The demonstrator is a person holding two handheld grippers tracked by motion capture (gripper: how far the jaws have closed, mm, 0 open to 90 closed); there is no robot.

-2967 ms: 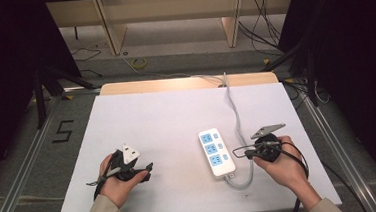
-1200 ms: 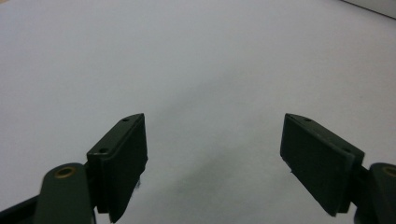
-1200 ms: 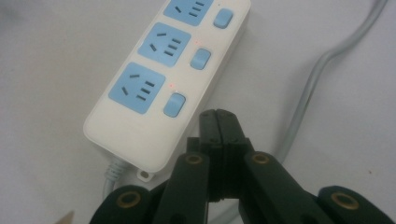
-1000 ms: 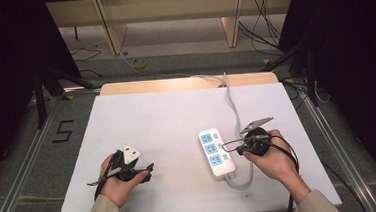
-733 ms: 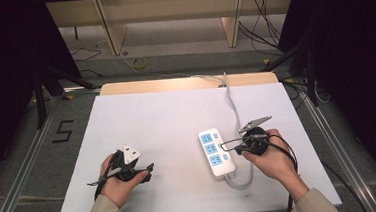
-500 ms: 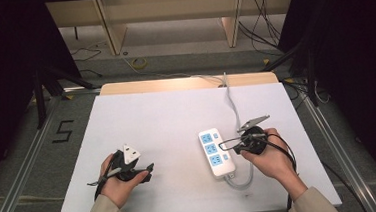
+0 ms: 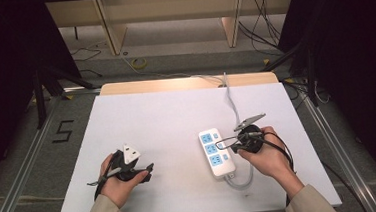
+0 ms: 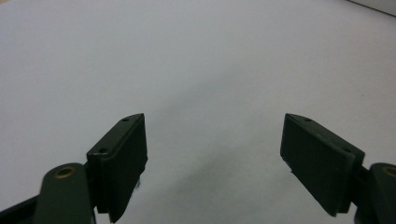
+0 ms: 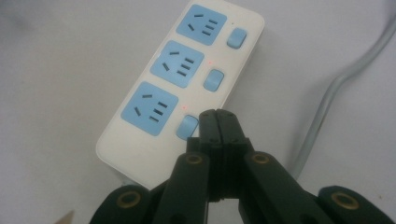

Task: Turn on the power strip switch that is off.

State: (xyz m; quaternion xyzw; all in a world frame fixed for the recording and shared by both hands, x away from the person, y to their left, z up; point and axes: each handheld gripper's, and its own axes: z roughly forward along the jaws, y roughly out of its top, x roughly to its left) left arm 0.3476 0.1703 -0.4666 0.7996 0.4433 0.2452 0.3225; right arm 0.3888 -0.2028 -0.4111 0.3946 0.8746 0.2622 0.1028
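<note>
A white power strip (image 7: 216, 153) (image 9: 187, 79) with three blue sockets and three blue switches lies flat on the white table, right of centre. My right gripper (image 7: 227, 145) (image 9: 216, 116) is shut with nothing between its jaws. Its tips sit at the edge of the strip's nearest switch (image 9: 187, 127); whether they touch it I cannot tell. Small red lights glow beside two of the switches. My left gripper (image 7: 149, 171) (image 8: 212, 154) rests low over bare table at the front left, jaws wide open and empty.
The strip's grey cable (image 7: 234, 108) (image 9: 327, 107) loops by its near end and runs past my right hand to the table's far edge. The white tabletop (image 7: 167, 117) ends in a wooden strip (image 7: 189, 83) at the back. Metal rails flank the table.
My right gripper has moved left from beside the strip until its shut tips reach over the strip's switch side. The left hand has stayed put.
</note>
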